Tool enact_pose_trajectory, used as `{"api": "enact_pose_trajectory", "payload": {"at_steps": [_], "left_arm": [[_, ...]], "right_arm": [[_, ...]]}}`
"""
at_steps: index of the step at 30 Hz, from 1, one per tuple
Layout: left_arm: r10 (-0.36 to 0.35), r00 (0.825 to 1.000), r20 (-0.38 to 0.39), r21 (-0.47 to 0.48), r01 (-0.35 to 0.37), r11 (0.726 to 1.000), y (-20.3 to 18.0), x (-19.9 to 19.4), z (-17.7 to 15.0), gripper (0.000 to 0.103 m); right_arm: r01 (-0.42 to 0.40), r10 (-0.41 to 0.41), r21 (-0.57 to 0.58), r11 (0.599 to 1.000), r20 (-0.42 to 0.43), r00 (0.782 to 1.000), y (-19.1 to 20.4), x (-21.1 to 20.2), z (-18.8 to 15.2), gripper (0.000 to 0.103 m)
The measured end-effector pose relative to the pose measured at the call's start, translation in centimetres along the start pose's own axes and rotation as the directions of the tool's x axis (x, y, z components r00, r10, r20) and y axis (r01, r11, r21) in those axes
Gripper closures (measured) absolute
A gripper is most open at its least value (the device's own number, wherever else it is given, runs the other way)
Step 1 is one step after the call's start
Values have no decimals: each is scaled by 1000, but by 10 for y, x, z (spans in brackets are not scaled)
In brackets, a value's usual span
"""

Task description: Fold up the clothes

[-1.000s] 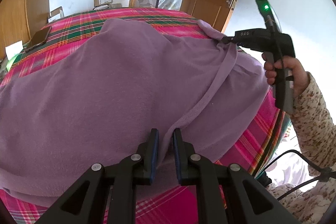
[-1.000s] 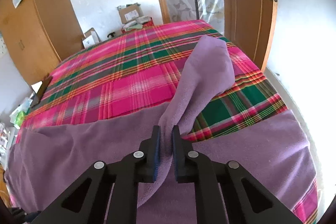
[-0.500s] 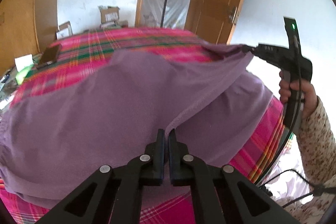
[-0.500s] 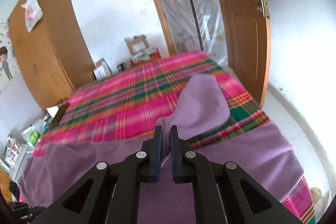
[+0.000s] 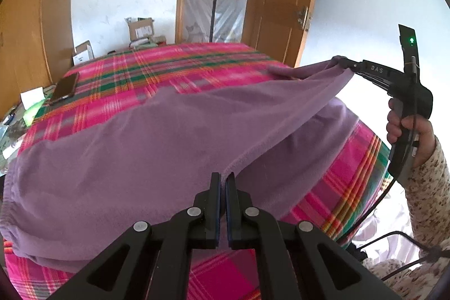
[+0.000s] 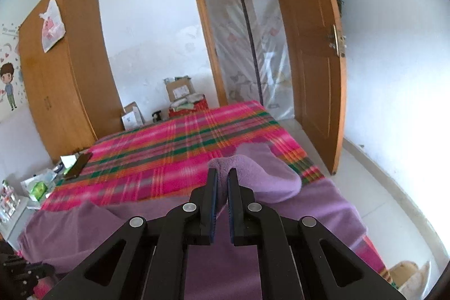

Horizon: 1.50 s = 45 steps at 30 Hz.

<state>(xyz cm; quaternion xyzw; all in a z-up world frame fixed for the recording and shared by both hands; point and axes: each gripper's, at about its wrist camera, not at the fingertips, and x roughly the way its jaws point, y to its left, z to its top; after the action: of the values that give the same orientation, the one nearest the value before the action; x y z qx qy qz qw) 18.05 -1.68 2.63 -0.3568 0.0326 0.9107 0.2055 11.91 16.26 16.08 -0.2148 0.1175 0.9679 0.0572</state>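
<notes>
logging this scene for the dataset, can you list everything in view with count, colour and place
purple fleece garment: 1, purple, spread over the near half of the bed, one edge lifted
plaid bedspread: 1, pink with green and orange, covering the bed
phone: 1, dark, far left edge of the bed
wardrobe: 1, brown wood, left wall
plastic bag: 1, white and pink, hanging on the wardrobe
cardboard boxes: at least 2, brown and white, floor beyond the bed
door: 1, brown wood, open, right of the doorway
screen curtain: 1, translucent, in the doorway
left gripper: 1, black, fingers closed on the garment's edge
right gripper: 1, black, fingers closed on the garment
hand: 1, floral sleeve, holding the right gripper
</notes>
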Motion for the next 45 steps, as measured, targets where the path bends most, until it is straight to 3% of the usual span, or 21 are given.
{"api": "enact_pose_trajectory", "payload": {"at_steps": [13, 30, 33, 37, 45], "left_arm": [[31, 995, -95, 23, -29, 999, -11, 19, -22, 99], [45, 987, -157, 42, -39, 998, -16, 18, -33, 94], [36, 984, -173, 48, -28, 998, -18, 14, -34, 94], [-32, 980, -198, 41, 41, 998, -18, 7, -36, 94], [-108, 985, -138, 34, 114, 993, -21, 1, -9, 94]], "right_arm": [[24, -16, 71, 997, -119, 993, -36, 10, -51, 96], [46, -20, 112, 993, -227, 974, -61, 12, -82, 93], [47, -17, 122, 991, -234, 972, -66, 10, -83, 92], [50, -21, 113, 992, -239, 971, -68, 6, -82, 91], [58, -37, 73, 996, -264, 964, -71, 1, -80, 82]]}}
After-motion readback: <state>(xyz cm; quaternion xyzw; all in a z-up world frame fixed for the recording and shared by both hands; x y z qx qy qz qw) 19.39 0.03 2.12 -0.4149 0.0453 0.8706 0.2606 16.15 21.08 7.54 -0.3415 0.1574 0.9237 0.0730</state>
